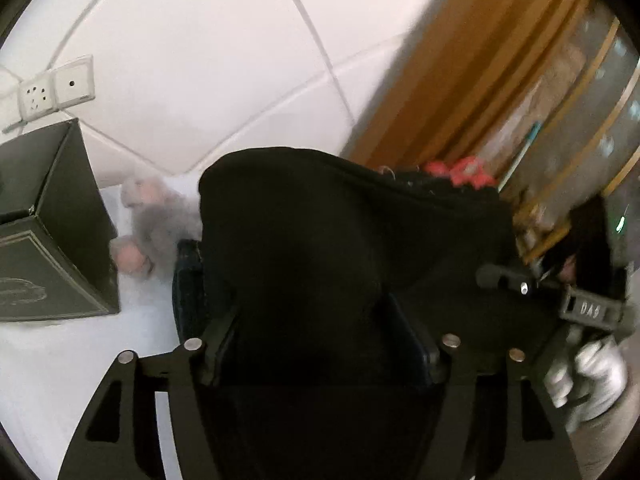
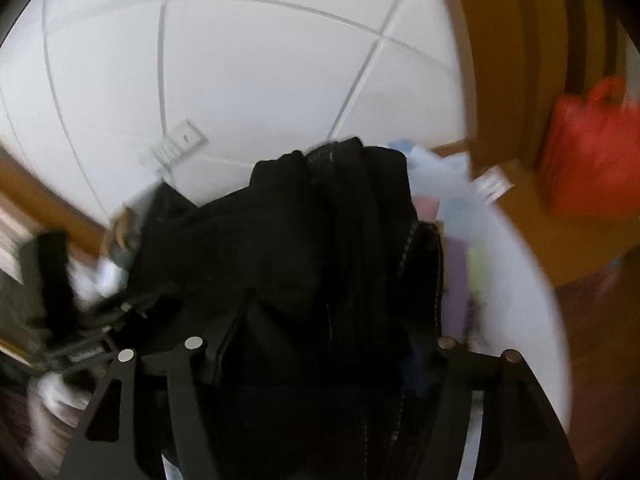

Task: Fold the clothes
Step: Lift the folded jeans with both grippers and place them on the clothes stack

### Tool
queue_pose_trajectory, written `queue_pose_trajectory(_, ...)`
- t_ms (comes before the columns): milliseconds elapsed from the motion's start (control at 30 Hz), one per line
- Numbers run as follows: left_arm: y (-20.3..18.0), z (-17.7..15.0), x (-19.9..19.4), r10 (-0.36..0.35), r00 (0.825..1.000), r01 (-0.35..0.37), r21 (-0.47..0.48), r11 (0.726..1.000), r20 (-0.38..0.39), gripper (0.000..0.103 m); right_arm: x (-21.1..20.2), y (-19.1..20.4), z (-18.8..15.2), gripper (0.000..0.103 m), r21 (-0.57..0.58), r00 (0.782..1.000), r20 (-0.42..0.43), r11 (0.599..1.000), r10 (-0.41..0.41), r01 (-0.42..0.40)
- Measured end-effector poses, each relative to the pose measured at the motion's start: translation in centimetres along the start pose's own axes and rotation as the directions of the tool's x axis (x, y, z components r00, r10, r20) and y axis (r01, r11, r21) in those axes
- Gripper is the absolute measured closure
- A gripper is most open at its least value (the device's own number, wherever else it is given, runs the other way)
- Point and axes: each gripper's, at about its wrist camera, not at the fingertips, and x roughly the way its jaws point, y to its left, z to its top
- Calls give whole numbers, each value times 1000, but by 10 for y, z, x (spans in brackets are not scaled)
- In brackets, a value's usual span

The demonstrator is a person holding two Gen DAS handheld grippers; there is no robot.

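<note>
A black garment (image 1: 320, 248) is bunched up and held in the air between both grippers. My left gripper (image 1: 320, 344) is shut on one part of it; cloth fills the space between the fingers. The other gripper (image 1: 560, 300) shows at the right of the left wrist view, with a white-gloved hand (image 1: 588, 376). In the right wrist view the black garment (image 2: 312, 248), with pale stitched seams, is clamped in my right gripper (image 2: 320, 352). The left gripper (image 2: 80, 336) shows blurred at the left there.
A dark green box (image 1: 52, 240) and a grey and pink plush toy (image 1: 148, 224) lie on the white table (image 1: 60, 360). White tiled wall with sockets (image 1: 56, 88) behind. Wooden frame (image 1: 460, 80) at right. A red bag (image 2: 592, 148) hangs at right. Pastel folded clothes (image 2: 460, 264) lie behind the garment.
</note>
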Motion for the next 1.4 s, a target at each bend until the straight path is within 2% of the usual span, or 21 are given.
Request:
queue_pose_trajectory(33, 0, 2, -6, -14, 1000, 14, 9, 1000, 12, 31, -5, 2, 1, 34, -7, 1000, 22, 1000, 22, -22)
queue_pose_trajectory(67, -5, 4, -10, 6, 1000, -6, 38, 999, 16, 27, -11, 7, 1, 32, -27, 999, 32, 999, 19, -19)
queue_pose_trajectory(100, -10, 6, -15, 26, 999, -27, 67, 997, 20, 26, -17, 13, 2, 26, -49, 999, 40, 999, 13, -11)
queue_pose_trajectory(233, -33, 11, -43, 163, 985, -169, 164, 972, 46, 26, -50, 35, 3, 7, -92, 992, 121, 995, -23, 35)
queue_pose_trajectory(267, -40, 9, -56, 193, 977, -207, 184, 961, 90, 25, -61, 41, 2, 1, -99, 988, 151, 994, -20, 36)
queue_pose_trajectory(333, -52, 5, -81, 247, 953, -283, 217, 934, 178, 25, -83, 50, -1, 0, -121, 979, 205, 992, -15, 41)
queue_pose_trajectory(500, -79, -26, -116, 255, 943, -306, 260, 916, 214, 23, -111, 85, -30, 0, -210, 977, 204, 972, -60, 103)
queue_pose_trajectory(567, -85, -44, -113, 310, 934, -347, 258, 902, 177, 23, -113, 95, -45, 0, -219, 973, 204, 964, -107, 152)
queue_pose_trajectory(633, -92, -58, -112, 304, 941, -334, 263, 905, 150, 23, -118, 102, -59, 0, -221, 969, 211, 959, -128, 174)
queue_pose_trajectory(700, -102, -76, -105, 271, 956, -292, 261, 920, 116, 23, -117, 105, -74, 0, -226, 963, 217, 952, -157, 206)
queue_pose_trajectory(767, -112, -89, -103, 303, 947, -320, 254, 913, 105, 23, -114, 107, -90, 0, -234, 957, 213, 940, -199, 248)
queue_pose_trajectory(833, -117, -100, -101, 360, 927, -374, 245, 894, 103, 23, -109, 109, -101, 0, -241, 952, 195, 930, -234, 278)
queue_pose_trajectory(867, -123, -110, -107, 381, 919, -393, 243, 887, 98, 23, -106, 110, -108, 0, -243, 942, 195, 917, -273, 316)
queue_pose_trajectory(900, -125, -113, -108, 368, 925, -380, 235, 895, 95, 23, -106, 112, -113, 0, -246, 934, 196, 907, -299, 342)
queue_pose_trajectory(933, -123, -118, -109, 334, 939, -345, 224, 912, 86, 23, -106, 113, -118, 1, -249, 926, 198, 898, -320, 364)
queue_pose_trajectory(967, -122, -123, -110, 299, 951, -309, 213, 927, 77, 24, -107, 114, -123, 1, -248, 924, 196, 895, -328, 371)
queue_pose_trajectory(1033, -122, -128, -109, 287, 956, -295, 209, 932, 69, 24, -107, 110, -127, 1, -233, 929, 191, 904, -318, 357)
queue_pose_trajectory(1100, -125, -130, -109, 298, 952, -306, 226, 925, 71, 24, -109, 106, -130, 1, -216, 936, 182, 916, -301, 337)
queue_pose_trajectory(1200, -135, -134, -111, 318, 945, -327, 260, 909, 78, 24, -111, 102, -134, 1, -210, 935, 181, 917, -305, 339)
queue_pose_trajectory(1400, -132, -130, -110, 308, 947, -320, 261, 911, 85, 24, -114, 102, -134, 0, -214, 927, 195, 909, -320, 359)
